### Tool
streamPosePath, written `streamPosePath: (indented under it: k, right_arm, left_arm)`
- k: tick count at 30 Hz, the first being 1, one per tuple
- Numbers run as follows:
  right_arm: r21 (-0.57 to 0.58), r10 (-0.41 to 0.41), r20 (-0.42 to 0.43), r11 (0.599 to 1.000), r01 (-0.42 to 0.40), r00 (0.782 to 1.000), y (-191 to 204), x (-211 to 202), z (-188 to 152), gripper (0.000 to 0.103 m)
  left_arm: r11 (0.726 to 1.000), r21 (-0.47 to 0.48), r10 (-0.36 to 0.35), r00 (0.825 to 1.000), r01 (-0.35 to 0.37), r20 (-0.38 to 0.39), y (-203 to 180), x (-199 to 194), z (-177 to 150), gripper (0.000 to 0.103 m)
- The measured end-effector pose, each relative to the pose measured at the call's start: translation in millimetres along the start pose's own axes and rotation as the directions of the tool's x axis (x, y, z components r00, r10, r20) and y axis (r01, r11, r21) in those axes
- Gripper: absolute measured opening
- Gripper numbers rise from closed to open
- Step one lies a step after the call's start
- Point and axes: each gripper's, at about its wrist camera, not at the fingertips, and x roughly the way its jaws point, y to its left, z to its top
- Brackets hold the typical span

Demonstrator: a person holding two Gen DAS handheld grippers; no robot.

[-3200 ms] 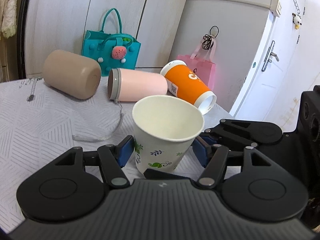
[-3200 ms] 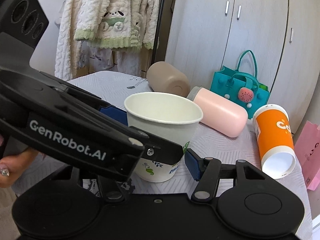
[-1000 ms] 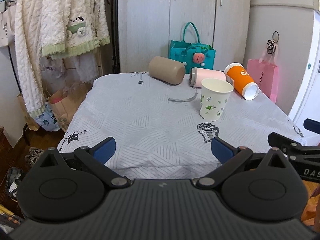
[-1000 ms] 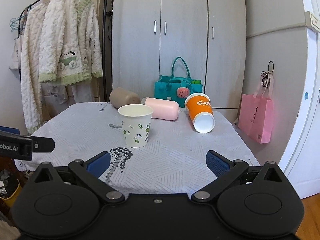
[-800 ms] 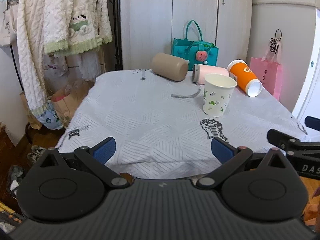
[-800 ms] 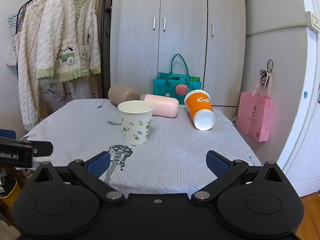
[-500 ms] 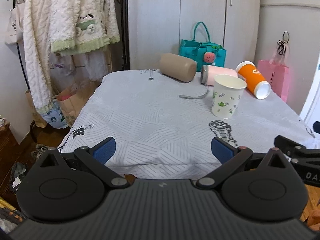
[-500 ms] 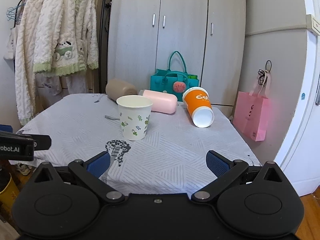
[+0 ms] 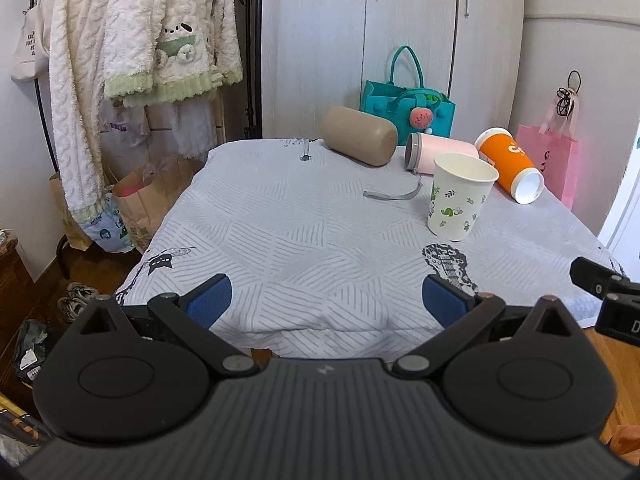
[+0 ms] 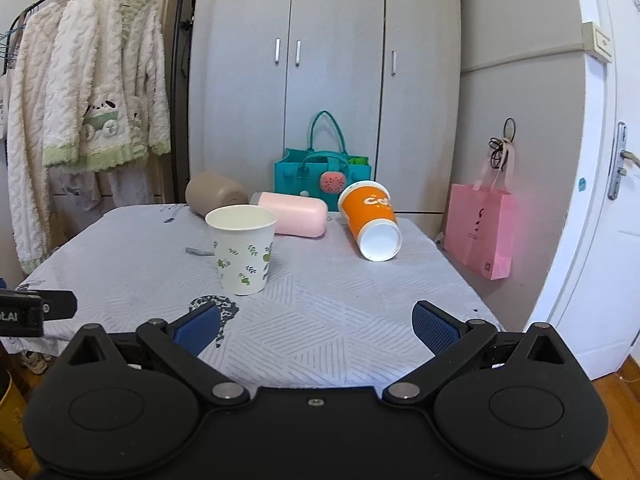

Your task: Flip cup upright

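Note:
A white paper cup with green leaf prints (image 9: 460, 196) (image 10: 243, 249) stands upright, mouth up, on the grey-patterned tablecloth (image 9: 300, 232) (image 10: 340, 312). My left gripper (image 9: 327, 302) is open and empty, held back over the table's near edge, well short of the cup. My right gripper (image 10: 316, 328) is open and empty too, near the front edge, with the cup ahead and to the left. Part of the right gripper (image 9: 608, 296) shows at the right edge of the left wrist view.
Behind the paper cup lie a tan cup (image 9: 358, 141) (image 10: 214, 196), a pink bottle (image 9: 440, 154) (image 10: 298, 219) and an orange cup (image 9: 510, 164) (image 10: 372, 218), all on their sides. A teal bag (image 9: 406, 110) (image 10: 322, 174) stands at the back. A pink bag (image 10: 480, 228) hangs right, coats (image 9: 132, 52) left.
Both grippers have let go of the paper cup and drawn back from it to the table's near edge. The cup stays upright. In the last half second the views shifted only slightly.

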Motion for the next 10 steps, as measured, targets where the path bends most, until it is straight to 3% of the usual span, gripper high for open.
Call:
streamPosePath:
  k: [10]
  right_arm:
    - [0.013, 0.003, -0.002, 1.000, -0.003, 1.000, -0.3, -0.4, 0.1, 0.103]
  left_arm:
    - [1.000, 0.012, 0.005, 1.000, -0.005, 0.002, -1.8, -1.8, -0.3, 0.103]
